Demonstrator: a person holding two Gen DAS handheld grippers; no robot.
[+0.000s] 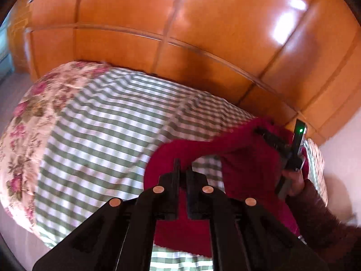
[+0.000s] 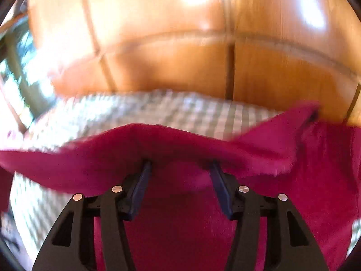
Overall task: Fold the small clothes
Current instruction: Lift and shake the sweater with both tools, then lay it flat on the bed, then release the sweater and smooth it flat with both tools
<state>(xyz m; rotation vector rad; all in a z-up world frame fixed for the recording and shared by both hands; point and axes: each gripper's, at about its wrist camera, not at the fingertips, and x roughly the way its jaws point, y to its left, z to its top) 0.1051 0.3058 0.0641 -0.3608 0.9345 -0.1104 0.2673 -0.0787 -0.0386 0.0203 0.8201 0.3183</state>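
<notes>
A fuzzy magenta garment (image 1: 191, 153) lies partly lifted over a green-and-white checked bed cover (image 1: 101, 124). My left gripper (image 1: 183, 169) is shut on an edge of the garment and holds it up. The right gripper shows at the right of the left wrist view (image 1: 270, 137), with a hand on its handle and its fingers in the fabric. In the right wrist view the garment (image 2: 180, 142) drapes across my right gripper (image 2: 180, 164). Its jaws stand apart with the cloth's edge over the tips. The view is blurred.
A glossy orange wooden wardrobe (image 1: 180, 22) stands right behind the bed. A floral quilt (image 1: 33, 117) edges the bed at the left. A pale wall (image 1: 343, 153) is at the right. A window (image 2: 20, 72) shows at far left in the right wrist view.
</notes>
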